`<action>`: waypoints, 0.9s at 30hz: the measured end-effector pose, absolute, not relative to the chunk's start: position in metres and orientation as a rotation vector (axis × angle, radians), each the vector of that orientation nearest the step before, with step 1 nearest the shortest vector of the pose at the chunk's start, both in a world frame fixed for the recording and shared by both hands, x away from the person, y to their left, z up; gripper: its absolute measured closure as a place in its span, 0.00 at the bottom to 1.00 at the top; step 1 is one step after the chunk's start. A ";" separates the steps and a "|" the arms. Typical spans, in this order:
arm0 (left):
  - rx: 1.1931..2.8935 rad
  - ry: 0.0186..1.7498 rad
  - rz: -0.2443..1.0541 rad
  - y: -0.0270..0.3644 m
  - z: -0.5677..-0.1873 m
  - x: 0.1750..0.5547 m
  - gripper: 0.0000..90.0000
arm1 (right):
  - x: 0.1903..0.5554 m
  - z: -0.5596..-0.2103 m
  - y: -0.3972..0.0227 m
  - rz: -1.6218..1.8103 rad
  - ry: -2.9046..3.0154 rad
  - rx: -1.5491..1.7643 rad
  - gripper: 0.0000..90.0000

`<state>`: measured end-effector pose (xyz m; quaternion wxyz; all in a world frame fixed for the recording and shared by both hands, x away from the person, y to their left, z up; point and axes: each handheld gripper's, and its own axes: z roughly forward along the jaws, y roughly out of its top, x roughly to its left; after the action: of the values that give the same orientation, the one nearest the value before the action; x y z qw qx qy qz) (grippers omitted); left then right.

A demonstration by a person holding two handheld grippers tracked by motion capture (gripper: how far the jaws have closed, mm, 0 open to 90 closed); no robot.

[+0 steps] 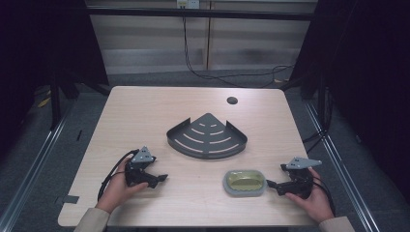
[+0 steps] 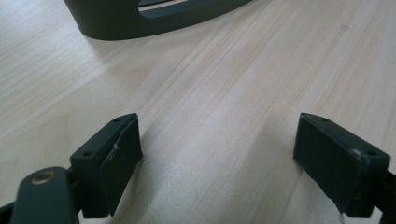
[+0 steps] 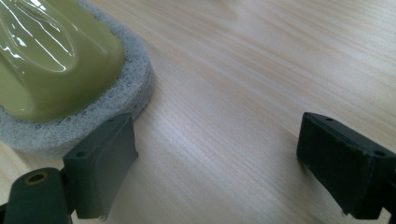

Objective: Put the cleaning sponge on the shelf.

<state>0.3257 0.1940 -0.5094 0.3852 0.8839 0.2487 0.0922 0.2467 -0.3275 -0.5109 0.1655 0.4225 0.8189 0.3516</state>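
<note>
A dark grey fan-shaped corner shelf point(image 1: 208, 136) with slots lies at the middle of the wooden table point(image 1: 145, 106). Its curved wall point(image 2: 154, 18) shows at the top of the left gripper view. An oval scrubber with a glossy yellow-green top and a grey sponge base point(image 1: 244, 182) rests at the front right; it appears again point(image 3: 56, 60) beside the right gripper's left jaw. My left gripper point(image 1: 162, 178) sits at the front left, open, nothing between its jaws point(image 2: 219, 163). Just right of the scrubber, my right gripper point(image 1: 270, 184) is open and holds nothing point(image 3: 215, 163).
A round dark hole point(image 1: 232, 100) sits near the table's far right edge. Cables point(image 1: 232, 75) trail on the floor behind the table. Metal rails run along the floor on both sides. Bare wood lies between the two grippers.
</note>
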 end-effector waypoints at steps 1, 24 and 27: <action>2.252 0.634 0.235 0.194 -0.509 0.326 0.16 | 0.247 -0.511 -0.327 1.001 2.333 1.205 0.13; 2.251 0.634 0.235 0.194 -0.509 0.326 0.16 | 0.270 -0.439 -0.290 0.631 2.879 0.921 0.34; 2.251 0.634 0.234 0.194 -0.509 0.326 0.16 | 0.274 -0.431 -0.283 0.580 2.915 0.875 0.35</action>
<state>0.3258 0.1940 -0.5094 0.3854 0.8837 0.2489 0.0920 0.2737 -0.2827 -0.4312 0.0218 0.2825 0.9406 0.1870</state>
